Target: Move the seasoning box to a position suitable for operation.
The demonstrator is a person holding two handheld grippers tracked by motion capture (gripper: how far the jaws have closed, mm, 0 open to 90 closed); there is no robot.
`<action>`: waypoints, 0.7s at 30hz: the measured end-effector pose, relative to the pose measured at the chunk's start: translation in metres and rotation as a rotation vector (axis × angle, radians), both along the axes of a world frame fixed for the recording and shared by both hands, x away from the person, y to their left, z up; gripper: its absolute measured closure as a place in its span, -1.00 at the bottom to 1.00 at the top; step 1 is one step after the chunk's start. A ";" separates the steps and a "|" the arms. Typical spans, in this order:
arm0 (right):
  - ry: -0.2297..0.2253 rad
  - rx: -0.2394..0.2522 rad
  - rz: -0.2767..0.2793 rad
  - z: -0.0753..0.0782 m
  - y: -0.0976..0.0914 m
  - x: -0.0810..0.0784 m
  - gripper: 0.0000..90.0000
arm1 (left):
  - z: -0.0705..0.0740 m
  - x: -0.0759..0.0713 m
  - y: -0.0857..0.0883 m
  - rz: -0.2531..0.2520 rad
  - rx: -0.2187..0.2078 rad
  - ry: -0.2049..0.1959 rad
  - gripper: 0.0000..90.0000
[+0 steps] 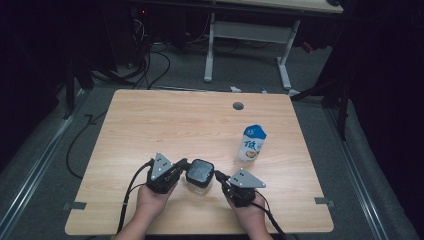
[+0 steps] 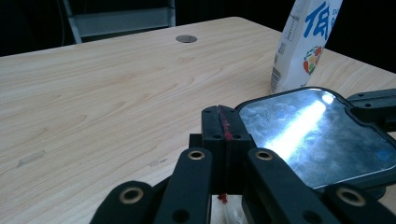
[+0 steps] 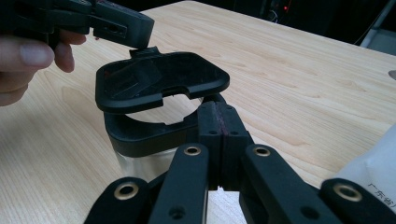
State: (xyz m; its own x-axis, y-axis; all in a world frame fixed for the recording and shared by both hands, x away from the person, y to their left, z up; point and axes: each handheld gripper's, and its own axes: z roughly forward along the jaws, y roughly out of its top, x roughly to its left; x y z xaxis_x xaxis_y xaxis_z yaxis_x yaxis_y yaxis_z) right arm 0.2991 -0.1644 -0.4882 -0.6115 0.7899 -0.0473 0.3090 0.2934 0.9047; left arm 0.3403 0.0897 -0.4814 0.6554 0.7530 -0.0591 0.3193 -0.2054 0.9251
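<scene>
I am holding my left claw (image 1: 181, 165) and right claw (image 1: 218, 176) low on the bench (image 1: 150, 120), both pinched together beside the black tin (image 1: 200, 173).

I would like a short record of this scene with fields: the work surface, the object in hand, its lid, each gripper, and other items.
surface: wooden table with a round hole near the far edge
object in hand: small container with a black rim, standing near the table's front edge
lid: black lid, raised and tilted above the rim
left gripper: jaws shut, at the lid's tab
right gripper: jaws shut, at the container's rim
other items: upright milk carton, apart from both grippers
</scene>
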 end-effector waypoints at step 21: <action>-0.014 0.017 0.033 0.012 0.017 0.008 0.99 | -0.002 0.002 0.003 0.007 0.004 0.011 1.00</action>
